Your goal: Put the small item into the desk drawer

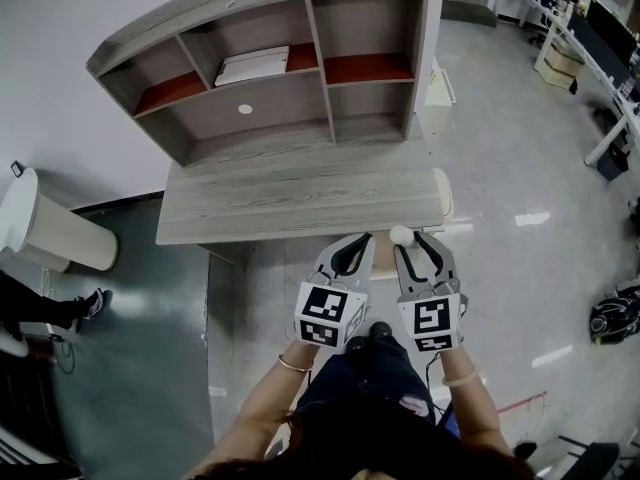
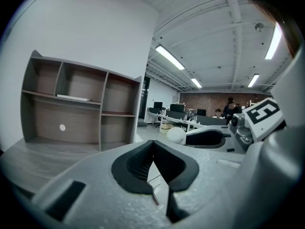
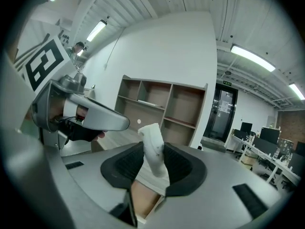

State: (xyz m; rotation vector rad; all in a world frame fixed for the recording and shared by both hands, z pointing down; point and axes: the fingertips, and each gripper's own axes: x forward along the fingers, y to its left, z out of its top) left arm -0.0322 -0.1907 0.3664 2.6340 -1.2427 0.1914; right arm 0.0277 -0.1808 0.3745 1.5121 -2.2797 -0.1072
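Observation:
My right gripper [image 1: 405, 241] is shut on a small white item [image 1: 402, 235], which sticks out past the fingertips just in front of the grey wooden desk [image 1: 300, 193]. In the right gripper view the white item [image 3: 153, 149] stands tilted between the black pads. Below it a tan drawer interior [image 3: 143, 199] shows; the same tan patch [image 1: 384, 258] lies between the two grippers under the desk's front edge. My left gripper [image 1: 360, 240] hangs close beside the right one, shut with nothing in it [image 2: 153, 144]. The left gripper view also catches the item [image 2: 175, 134] off to the right.
A hutch [image 1: 270, 58] with open compartments stands on the desk against the wall, with a white book [image 1: 252, 65] on one shelf. A white bin [image 1: 60, 230] stands at the left. Office desks [image 1: 590, 38] and a dark bag [image 1: 615, 313] are at the right.

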